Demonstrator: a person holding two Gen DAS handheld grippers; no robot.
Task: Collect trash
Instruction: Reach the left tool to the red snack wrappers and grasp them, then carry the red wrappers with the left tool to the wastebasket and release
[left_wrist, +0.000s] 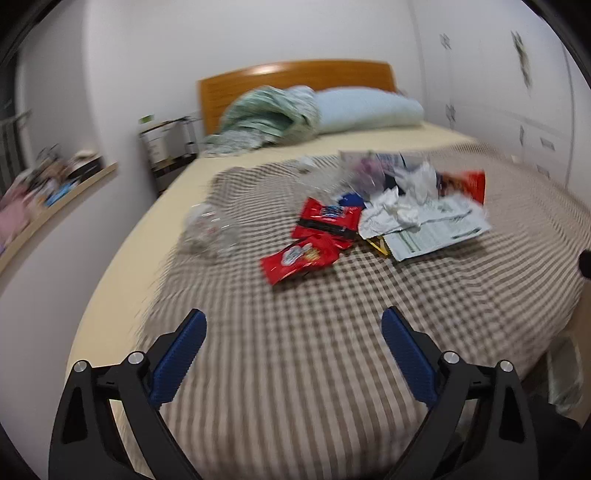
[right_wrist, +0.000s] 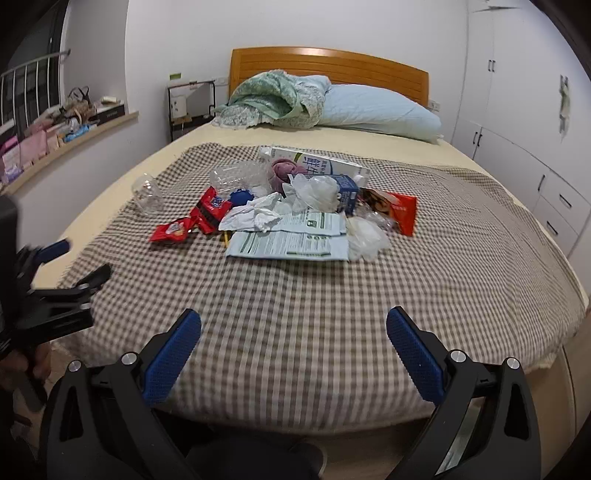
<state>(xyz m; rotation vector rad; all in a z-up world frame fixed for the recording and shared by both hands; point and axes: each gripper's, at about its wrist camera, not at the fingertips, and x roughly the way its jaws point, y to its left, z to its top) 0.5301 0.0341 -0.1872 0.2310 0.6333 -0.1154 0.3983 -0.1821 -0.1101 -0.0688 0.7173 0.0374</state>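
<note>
A bedroom with white walls holds a bed (right_wrist: 498, 236) with a wooden headboard (right_wrist: 328, 66); a brown-and-white checked cloth (right_wrist: 295, 295) covers its near half. At the head lie a pale blue pillow (right_wrist: 380, 110) and a bunched green quilt (right_wrist: 273, 99).

The left tool (left_wrist: 293, 325) hovers over the near part of the cloth with its blue-padded fingers spread wide and nothing between them. The right tool (right_wrist: 293, 325) hangs over the foot of the bed, fingers likewise wide apart and gripping nothing.

The trash lies in a loose heap on the cloth, well ahead of both tools. Nearest the left tool, straight ahead, are two red snack wrappers (left_wrist: 317, 236), one overlapping the other. Ahead of the right tool and slightly to its left lie flat printed paper packets (right_wrist: 291, 240) with crumpled white tissue (right_wrist: 255, 216) on top. Beyond them sit a white carton (right_wrist: 317, 162), a small blue box (right_wrist: 347, 192) and clear plastic containers (right_wrist: 236, 175). An orange-red packet (right_wrist: 404, 212) lies ahead to the right tool's right. A clear plastic cup (right_wrist: 147, 194) lies apart from the heap, far to its left.

A shelf (right_wrist: 74, 140) crowded with small items runs along the wall to the left.
</note>
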